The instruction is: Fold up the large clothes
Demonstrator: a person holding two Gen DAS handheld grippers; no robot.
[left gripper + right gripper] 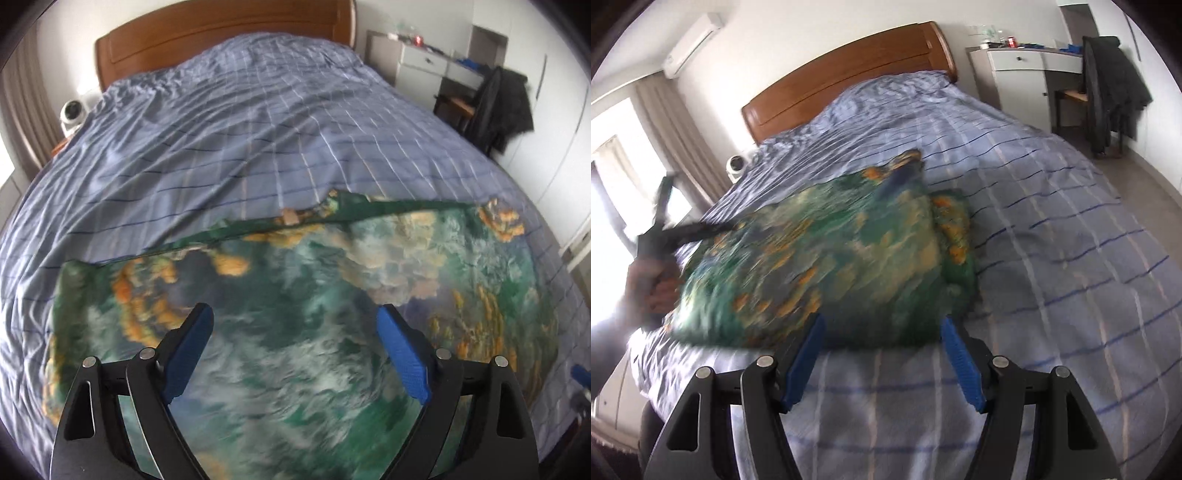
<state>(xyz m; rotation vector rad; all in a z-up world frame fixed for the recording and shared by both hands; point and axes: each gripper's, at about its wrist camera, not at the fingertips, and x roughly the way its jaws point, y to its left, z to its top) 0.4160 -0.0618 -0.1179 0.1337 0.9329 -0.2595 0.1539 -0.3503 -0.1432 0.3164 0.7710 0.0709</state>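
Observation:
A large green garment (295, 288) with orange and pale print lies flat on the blue checked bedspread (229, 122). A folded edge runs across its far side. My left gripper (295, 314) hovers over it, open wide, with nothing between its blue pads (188, 350). In the right wrist view the same garment (827, 258) is blurred. My right gripper (883, 323) stands open at the garment's near edge, over bare bedspread (1052, 229), holding nothing. At the far left of that view a hand (646, 284) holds the left gripper (665, 225) beside the cloth.
A wooden headboard (849, 77) closes the far end of the bed. A white desk (1015, 74) and a chair draped with a dark jacket (1115, 85) stand to the right. A round white device (74, 112) and curtains (676, 136) are on the left.

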